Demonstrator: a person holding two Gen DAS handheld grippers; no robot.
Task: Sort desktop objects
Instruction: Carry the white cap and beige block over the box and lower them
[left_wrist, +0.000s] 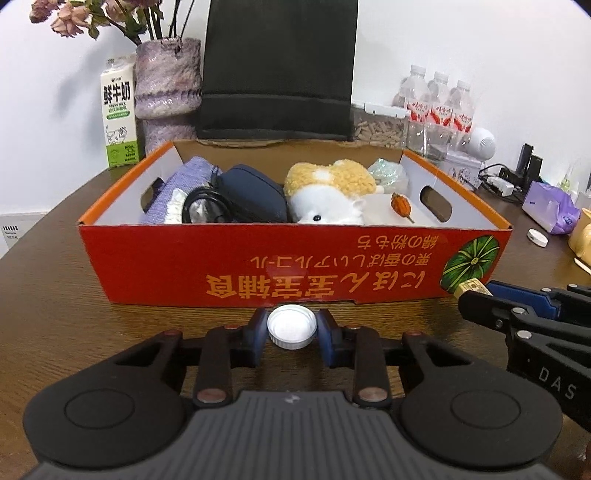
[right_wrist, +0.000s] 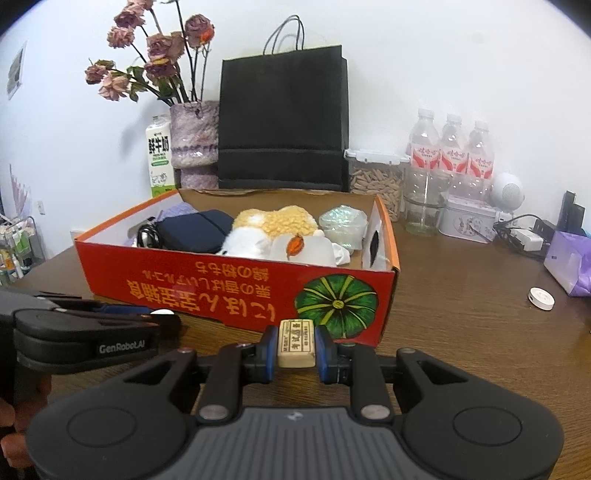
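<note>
Between my left jaws, just in front of the red cardboard box (left_wrist: 258, 266), sits a white bottle cap (left_wrist: 291, 326): round, ribbed at the rim, smooth plastic on top, pinched from both sides by the blue pads of my left gripper (left_wrist: 291, 328). My right gripper (right_wrist: 296, 345) pinches a cream eraser (right_wrist: 296, 343), a small block with rounded corners and a printed paper label, just before the box's corner with the green pumpkin picture.

Inside the box lie a woolly yellow-and-white plush toy (left_wrist: 328, 188), a dark blue soft pouch (left_wrist: 251, 192), a black cable coil (left_wrist: 207, 206), a purple knitted cloth (left_wrist: 184, 184) and a glittery crumpled bag (left_wrist: 389, 171).

My left view shows the right gripper from the side with the eraser's end poking out; my right view shows the left gripper (right_wrist: 162, 314) sideways, the cap only a white sliver. Only the right view shows the whole black paper bag (right_wrist: 282, 125) with its cord handles, and the dried roses (right_wrist: 155, 55) above the mottled purple vase (right_wrist: 194, 136).

Behind the box stand a milk carton (left_wrist: 118, 114), a clear container of seeds (left_wrist: 378, 127) and three water bottles (left_wrist: 439, 107). Right of the box lies a flat white disc (left_wrist: 537, 236) on the dark wood-grain desk (left_wrist: 48, 288), against a plain white wall.
</note>
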